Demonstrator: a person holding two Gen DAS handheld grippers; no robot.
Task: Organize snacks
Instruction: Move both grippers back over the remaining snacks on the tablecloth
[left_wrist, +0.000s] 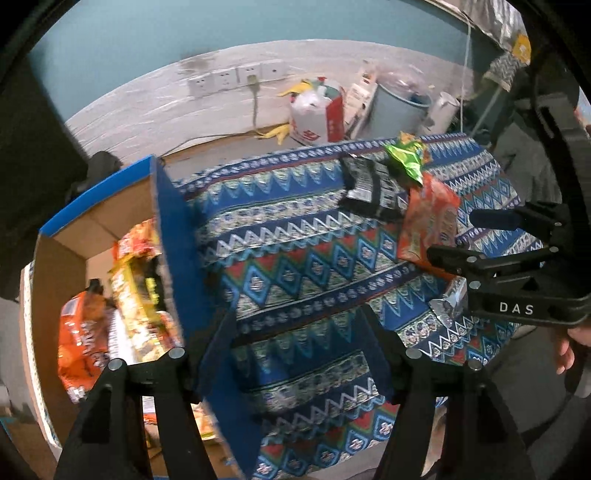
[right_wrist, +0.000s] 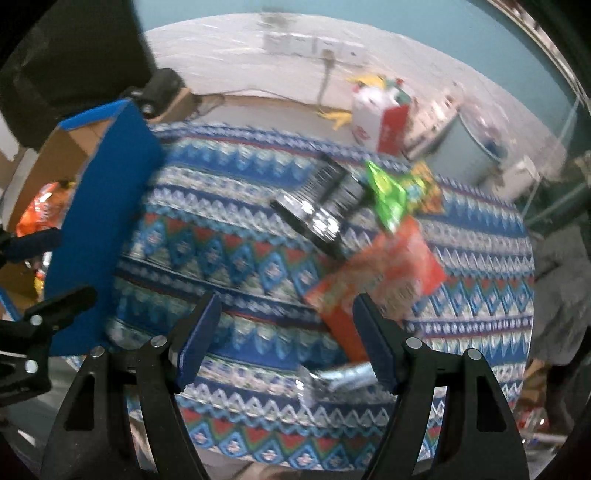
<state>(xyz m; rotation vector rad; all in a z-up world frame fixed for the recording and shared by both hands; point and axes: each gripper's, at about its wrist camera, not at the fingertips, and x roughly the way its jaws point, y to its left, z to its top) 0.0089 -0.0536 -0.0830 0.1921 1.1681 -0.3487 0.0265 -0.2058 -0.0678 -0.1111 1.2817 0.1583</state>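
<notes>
A blue cardboard box (left_wrist: 177, 236) stands open at the left end of the patterned tablecloth (left_wrist: 295, 236). It holds an orange bag (left_wrist: 81, 332) and yellow-red packets (left_wrist: 140, 280). On the cloth lie a black-silver packet (right_wrist: 321, 206), a green packet (right_wrist: 391, 195), an orange-red packet (right_wrist: 380, 277) and a small silver packet (right_wrist: 340, 376). My left gripper (left_wrist: 299, 354) is open and empty over the cloth, its left finger beside the box wall. My right gripper (right_wrist: 288, 343) is open above the near edge of the orange-red packet and the silver packet, pressing on neither.
Past the table, a white-and-red bag (left_wrist: 317, 114), a pale bin (left_wrist: 399, 110) and yellow scraps stand on the floor below wall sockets (left_wrist: 236, 77). A hand (left_wrist: 576, 343) shows at the right edge. The table's near edge drops off below the grippers.
</notes>
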